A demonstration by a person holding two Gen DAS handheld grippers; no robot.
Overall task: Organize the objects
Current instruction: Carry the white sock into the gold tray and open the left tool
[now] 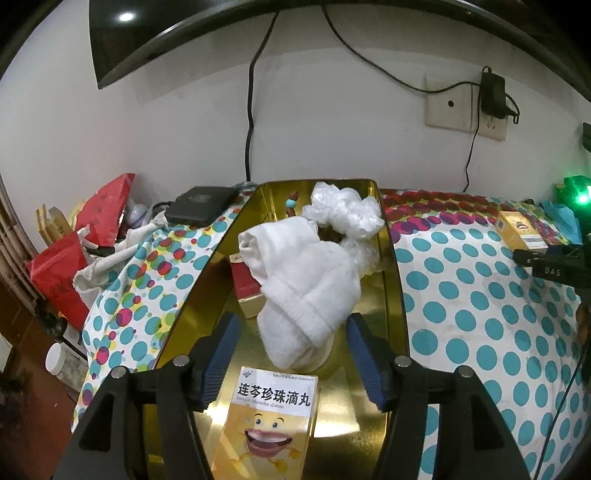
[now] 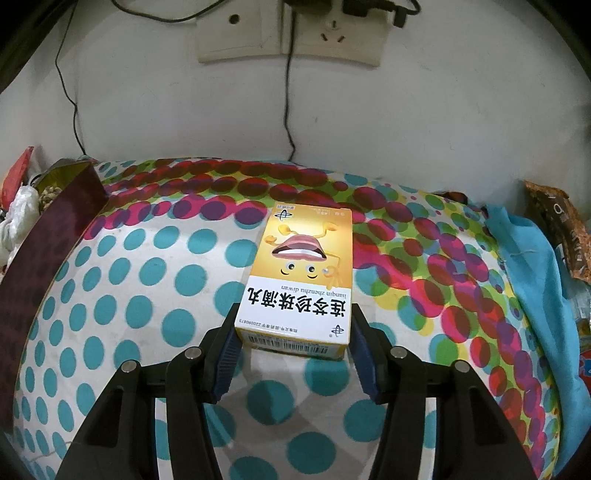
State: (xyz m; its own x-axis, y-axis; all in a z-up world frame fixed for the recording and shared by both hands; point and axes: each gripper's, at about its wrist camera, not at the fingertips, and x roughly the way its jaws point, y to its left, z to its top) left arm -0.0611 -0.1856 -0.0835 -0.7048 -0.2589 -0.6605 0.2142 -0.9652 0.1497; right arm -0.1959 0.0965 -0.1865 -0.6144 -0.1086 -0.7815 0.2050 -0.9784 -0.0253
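While the left gripper (image 1: 291, 350) hangs over the gold tin (image 1: 395, 280) with its jaws apart and gripping nothing, a white sock (image 1: 306, 288) lies between its pads, at 12 o'clock from a yellow medicine box (image 1: 266, 421) on the tin floor. Crumpled clear plastic (image 1: 343, 210) sits at the tin's far end. On the dotted cloth (image 2: 122, 295), the right gripper (image 2: 293, 343) is clamped on the near end of a second yellow medicine box (image 2: 306, 273), with the wall socket (image 2: 288, 33) at 12 o'clock.
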